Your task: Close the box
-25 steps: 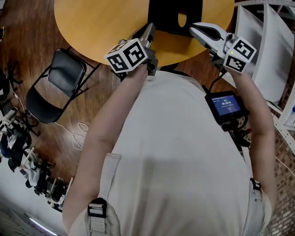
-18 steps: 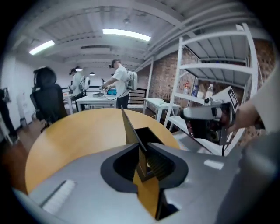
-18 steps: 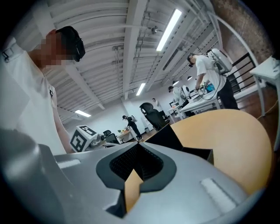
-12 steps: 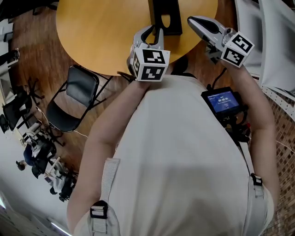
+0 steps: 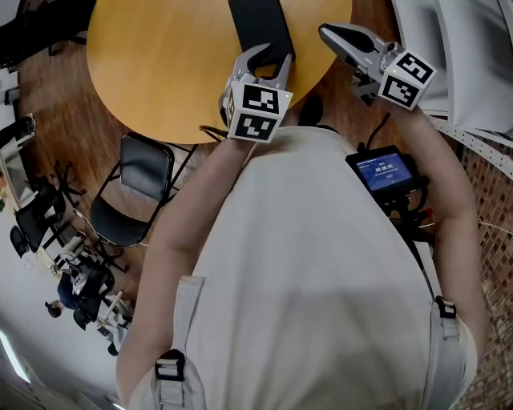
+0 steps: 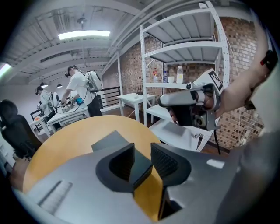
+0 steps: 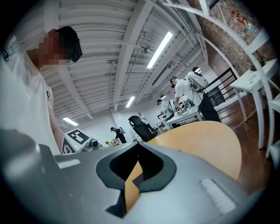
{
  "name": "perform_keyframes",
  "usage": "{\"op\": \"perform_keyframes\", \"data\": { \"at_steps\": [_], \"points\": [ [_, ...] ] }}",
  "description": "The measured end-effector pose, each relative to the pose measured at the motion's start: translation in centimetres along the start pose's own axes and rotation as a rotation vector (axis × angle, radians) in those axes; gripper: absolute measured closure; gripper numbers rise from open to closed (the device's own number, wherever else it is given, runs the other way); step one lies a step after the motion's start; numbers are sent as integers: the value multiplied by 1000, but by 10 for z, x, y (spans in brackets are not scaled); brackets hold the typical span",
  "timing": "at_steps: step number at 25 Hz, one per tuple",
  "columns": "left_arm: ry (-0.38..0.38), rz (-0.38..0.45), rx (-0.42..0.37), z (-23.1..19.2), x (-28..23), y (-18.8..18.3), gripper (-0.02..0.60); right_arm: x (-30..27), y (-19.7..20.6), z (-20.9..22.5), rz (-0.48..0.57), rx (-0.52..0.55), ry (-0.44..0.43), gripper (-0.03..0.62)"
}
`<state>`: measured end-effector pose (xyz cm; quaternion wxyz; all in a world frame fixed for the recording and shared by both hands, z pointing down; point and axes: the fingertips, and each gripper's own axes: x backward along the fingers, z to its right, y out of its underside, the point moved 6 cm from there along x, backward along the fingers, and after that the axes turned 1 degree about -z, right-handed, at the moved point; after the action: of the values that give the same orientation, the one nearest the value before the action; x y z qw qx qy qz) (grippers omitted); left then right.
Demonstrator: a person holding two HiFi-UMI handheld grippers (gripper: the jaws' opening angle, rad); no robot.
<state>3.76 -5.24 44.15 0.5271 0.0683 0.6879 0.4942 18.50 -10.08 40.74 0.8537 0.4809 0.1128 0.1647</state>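
- two forearms reach forward from the person's torso toward the round table.
- left gripper tilts down at the table's near edge, its marker cube facing up.
- its jaws have just been opening and stand partly apart; the box's near end shows in the gap, and the pads are not pressing on it.
- right gripper is level just beyond the table's rim, to the right of the box and apart from it, jaws together on nothing.
- box lies flat and closed on the table, long axis running away from the person, leaning slightly left, far end cut off by the frame.
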Motion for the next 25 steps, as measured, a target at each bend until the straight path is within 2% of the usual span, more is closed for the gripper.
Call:
{"op": "perform_keyframes", "data": {
  "at_steps": [2,5,9,11,16,25],
  "points": [
    [40,20,7,7,-6,2,466,4,6,3,-3,8,4,594],
    [77,53,39,-18,-3,23,466,-26,21,-3,-25,36,-2,594],
    [162,113,95,-51,54,4,468,-61,-17,-51,-51,74,-11,594],
    [195,142,115,-59,71,-2,469,-66,-28,-62,-59,85,-9,594],
    [196,217,172,-75,78,0,476,-62,-30,-59,-65,116,-12,594],
    [105,381,237,-108,108,-17,552,-72,-58,-80,-84,230,-62,594]
  ]
}}
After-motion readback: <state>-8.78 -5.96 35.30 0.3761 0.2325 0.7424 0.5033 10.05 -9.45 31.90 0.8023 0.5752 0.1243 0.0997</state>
